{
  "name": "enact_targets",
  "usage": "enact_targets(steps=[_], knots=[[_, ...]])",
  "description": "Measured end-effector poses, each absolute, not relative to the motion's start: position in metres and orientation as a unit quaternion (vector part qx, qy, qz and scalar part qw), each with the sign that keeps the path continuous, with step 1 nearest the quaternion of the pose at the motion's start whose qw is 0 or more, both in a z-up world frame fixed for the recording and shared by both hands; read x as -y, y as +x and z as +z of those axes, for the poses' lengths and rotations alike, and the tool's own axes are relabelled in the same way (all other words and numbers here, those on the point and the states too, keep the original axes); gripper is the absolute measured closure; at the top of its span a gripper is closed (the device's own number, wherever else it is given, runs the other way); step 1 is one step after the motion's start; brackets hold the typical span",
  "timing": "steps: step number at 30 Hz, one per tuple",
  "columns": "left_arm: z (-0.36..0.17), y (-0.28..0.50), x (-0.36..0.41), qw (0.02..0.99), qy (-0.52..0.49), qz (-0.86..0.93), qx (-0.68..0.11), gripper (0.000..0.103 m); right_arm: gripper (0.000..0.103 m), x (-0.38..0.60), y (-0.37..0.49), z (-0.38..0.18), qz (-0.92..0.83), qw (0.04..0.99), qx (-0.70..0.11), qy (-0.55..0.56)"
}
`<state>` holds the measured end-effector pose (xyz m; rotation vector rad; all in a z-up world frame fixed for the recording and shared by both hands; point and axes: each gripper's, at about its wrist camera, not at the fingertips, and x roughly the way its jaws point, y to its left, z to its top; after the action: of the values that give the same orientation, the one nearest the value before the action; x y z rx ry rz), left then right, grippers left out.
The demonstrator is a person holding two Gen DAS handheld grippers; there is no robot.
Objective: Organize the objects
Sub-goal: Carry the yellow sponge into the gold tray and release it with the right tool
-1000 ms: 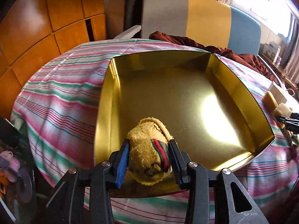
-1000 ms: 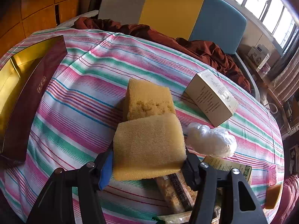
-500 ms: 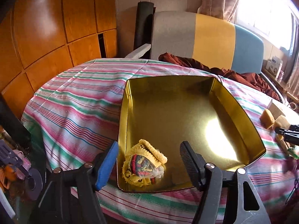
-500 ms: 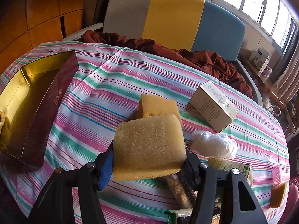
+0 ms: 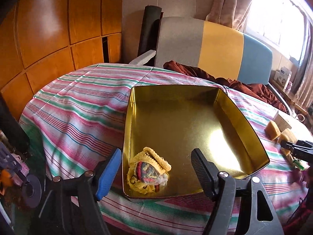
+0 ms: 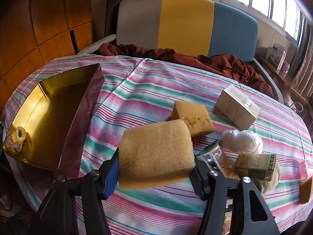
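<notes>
A yellow knitted cloth bundle lies in the near left corner of the gold tin; it also shows as a small yellow bundle in the right wrist view. My left gripper hovers above it with its jaws opening, and the pads touch nothing. My right gripper is shut on a big yellow sponge, held above the striped tablecloth to the right of the tin.
On the cloth right of the tin lie a second sponge, a white carton, a white plastic wad, a green box and a snack packet. A sofa with brown fabric stands behind the table.
The left gripper let go of the cloth bundle, which now rests in the tin, and drew up and back. The right gripper lifted the sponge further off the table.
</notes>
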<state>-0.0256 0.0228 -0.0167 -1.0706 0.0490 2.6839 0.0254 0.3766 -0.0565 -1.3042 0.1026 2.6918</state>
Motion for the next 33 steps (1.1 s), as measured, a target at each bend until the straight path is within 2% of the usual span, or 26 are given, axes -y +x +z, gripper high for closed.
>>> enact_targets(steps=[10,18,33], knots=[[-0.017,-0.025,-0.007,0.118,-0.364,0.924,0.005,0.028,0.041,-0.338,0.028,-0.034,0.913,0.045,-0.07,-0.398],[-0.013,-0.026,0.009,0.103,-0.356,0.928,0.023,0.024,0.041,-0.271,0.007,-0.002,0.925,-0.046,-0.057,-0.373],[-0.019,-0.026,0.042,0.063,-0.364,0.929,0.04,0.024,0.039,-0.177,-0.031,-0.045,0.889,-0.132,-0.032,-0.438]])
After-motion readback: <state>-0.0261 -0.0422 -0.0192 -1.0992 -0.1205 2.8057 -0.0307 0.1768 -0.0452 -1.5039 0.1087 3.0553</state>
